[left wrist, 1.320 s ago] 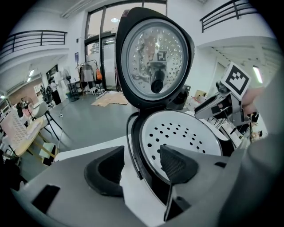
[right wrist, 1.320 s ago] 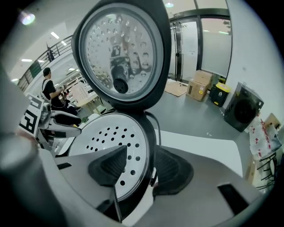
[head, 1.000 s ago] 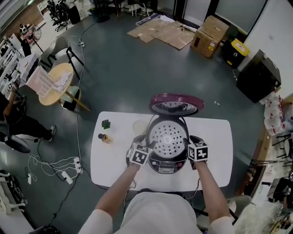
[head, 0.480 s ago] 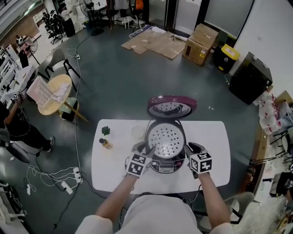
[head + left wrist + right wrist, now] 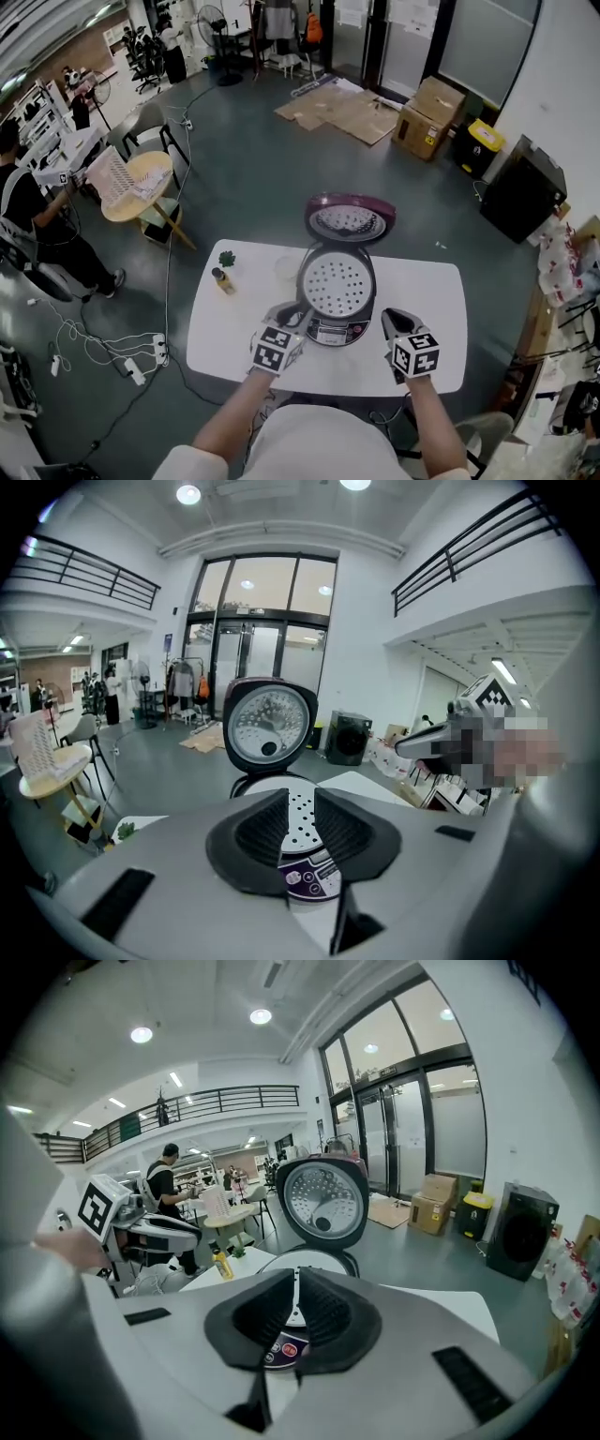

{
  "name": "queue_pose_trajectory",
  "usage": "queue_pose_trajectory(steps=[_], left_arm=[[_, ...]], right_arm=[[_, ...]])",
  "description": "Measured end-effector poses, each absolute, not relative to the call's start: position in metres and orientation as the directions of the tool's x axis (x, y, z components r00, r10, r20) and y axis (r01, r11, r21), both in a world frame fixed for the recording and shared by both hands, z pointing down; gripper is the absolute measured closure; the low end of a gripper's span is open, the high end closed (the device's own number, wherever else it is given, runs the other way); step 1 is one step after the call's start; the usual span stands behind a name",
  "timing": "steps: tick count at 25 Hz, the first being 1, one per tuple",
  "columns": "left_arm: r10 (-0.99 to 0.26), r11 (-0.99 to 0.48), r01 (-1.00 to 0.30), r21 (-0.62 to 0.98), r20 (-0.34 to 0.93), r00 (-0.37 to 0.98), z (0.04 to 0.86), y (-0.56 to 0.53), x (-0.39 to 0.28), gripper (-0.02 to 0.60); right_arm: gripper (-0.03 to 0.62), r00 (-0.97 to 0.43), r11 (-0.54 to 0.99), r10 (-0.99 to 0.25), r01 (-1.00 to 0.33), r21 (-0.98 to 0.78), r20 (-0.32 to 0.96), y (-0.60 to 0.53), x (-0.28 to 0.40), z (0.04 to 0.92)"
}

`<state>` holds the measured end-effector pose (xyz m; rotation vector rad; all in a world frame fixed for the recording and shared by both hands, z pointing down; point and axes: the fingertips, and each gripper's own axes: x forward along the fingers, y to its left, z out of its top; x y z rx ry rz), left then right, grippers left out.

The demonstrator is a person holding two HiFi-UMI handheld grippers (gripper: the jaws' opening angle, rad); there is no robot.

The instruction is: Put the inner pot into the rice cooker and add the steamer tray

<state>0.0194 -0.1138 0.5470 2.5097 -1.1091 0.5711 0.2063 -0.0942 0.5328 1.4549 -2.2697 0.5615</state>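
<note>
Jaws closing empty; left gripper (image 5: 292, 316), right gripper (image 5: 393, 319) retreated from cooker (image 5: 336, 330).

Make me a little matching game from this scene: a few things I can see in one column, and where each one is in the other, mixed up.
Things:
1. steamer tray
2. cooker lid
3. small bottle
4. cardboard boxes

Places:
A. on the floor, far behind the table
B. lying in the open top of the rice cooker
C. swung up at the back of the cooker
D. on the table, left of the cooker, next to a green plant

Pairs: 1-B, 2-C, 3-D, 4-A.
</note>
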Motion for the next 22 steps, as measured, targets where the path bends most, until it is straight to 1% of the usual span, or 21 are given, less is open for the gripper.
queue_pose_trajectory(steps=[5, 12, 22], left_arm=[[-0.668, -0.593, -0.793, 0.143, 0.463, 0.583, 0.529, -0.069, 0.029, 0.513], [-0.727, -0.525, -0.841, 0.134, 0.442, 0.525, 0.516, -0.009, 0.019, 0.565], [-0.766, -0.497, -0.856, 0.138, 0.394, 0.508, 0.495, 0.043, 0.01, 0.568]], right_arm=[[0.577, -0.43, 0.418, -0.77, -0.898, -0.136, 0.472, -0.059, 0.219, 0.514], [0.582, -0.472, 0.473, -0.78, -0.874, -0.106, 0.411, -0.008, 0.221, 0.491], [0.583, -0.488, 0.491, -0.799, -0.867, -0.087, 0.351, 0.034, 0.225, 0.466]])
